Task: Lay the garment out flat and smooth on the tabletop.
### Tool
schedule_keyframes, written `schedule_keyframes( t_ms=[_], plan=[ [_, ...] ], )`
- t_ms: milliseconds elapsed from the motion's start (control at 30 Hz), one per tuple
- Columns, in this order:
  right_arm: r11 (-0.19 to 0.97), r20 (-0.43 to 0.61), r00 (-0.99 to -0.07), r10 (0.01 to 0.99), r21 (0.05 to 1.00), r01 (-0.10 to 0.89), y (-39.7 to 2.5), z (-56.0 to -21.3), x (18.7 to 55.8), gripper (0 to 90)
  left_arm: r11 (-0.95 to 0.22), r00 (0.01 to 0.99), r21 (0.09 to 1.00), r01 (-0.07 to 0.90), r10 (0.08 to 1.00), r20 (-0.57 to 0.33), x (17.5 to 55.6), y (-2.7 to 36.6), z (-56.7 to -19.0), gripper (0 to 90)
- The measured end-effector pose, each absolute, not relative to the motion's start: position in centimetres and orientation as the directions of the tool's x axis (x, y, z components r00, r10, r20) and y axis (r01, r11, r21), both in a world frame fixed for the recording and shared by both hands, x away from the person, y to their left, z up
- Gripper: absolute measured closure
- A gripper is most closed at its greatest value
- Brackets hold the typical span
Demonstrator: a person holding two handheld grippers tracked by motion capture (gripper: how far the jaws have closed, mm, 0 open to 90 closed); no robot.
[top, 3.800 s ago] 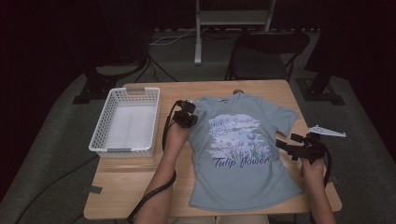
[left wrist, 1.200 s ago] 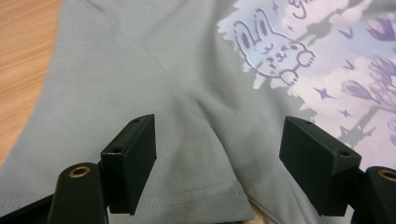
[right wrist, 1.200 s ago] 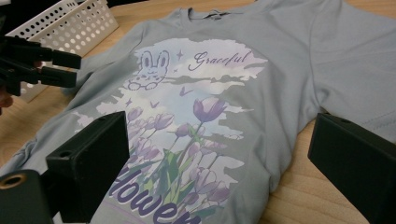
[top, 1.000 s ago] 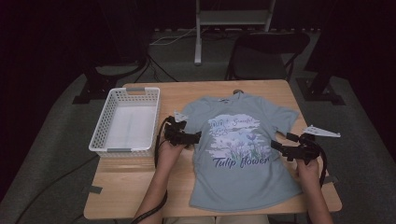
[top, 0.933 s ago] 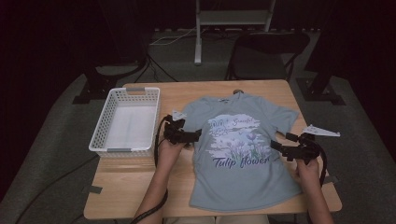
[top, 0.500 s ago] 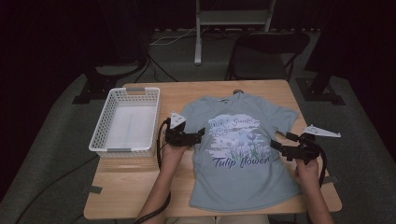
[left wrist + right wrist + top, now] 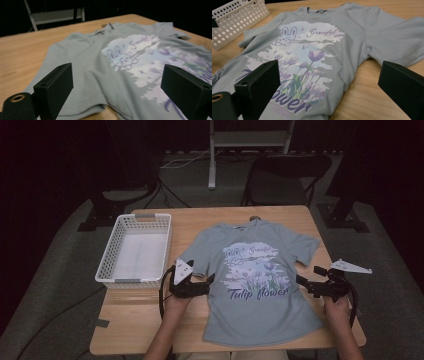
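wooden table (image 7: pixel 150 315), flat t-shirt (image 7: pixel 260 280) between gaping left tongs (image 7: pixel 209 283) and right tongs (image 7: pixel 301 283)

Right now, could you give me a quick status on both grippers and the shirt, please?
Left gripper open at the T-shirt left side edge. Right gripper open at its right edge. Shirt flat, print up, ungrasped. White basket off to the left, nothing in the way.

Both forearms enter from the bottom edge of the high view, each hand holding a gripper level and pointed inward toward frame centre. The left gripper (image 7: pixel 209 281) sits left of centre, jaws spread wide with nothing between them. The right gripper (image 7: pixel 300 281), at the lower right, is equally wide apart.
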State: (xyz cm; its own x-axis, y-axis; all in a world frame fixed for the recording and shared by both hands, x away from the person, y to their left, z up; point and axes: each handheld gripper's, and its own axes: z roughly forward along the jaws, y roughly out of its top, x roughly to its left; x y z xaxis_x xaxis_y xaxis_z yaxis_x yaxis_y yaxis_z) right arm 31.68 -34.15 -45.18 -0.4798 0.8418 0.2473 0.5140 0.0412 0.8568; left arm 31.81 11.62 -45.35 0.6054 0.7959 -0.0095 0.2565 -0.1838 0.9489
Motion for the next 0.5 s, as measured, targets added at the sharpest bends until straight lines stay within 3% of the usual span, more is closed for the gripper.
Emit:
schedule_keyframes(
  t_ms=[500],
  plan=[
    [0.027,0.239,-0.430,0.871,0.849,0.527,-35.9,-47.2,28.3,3.7,-0.161,0.623,0.969,0.189,0.782,0.009,25.5,15.1,-47.3,12.0]
  ],
)
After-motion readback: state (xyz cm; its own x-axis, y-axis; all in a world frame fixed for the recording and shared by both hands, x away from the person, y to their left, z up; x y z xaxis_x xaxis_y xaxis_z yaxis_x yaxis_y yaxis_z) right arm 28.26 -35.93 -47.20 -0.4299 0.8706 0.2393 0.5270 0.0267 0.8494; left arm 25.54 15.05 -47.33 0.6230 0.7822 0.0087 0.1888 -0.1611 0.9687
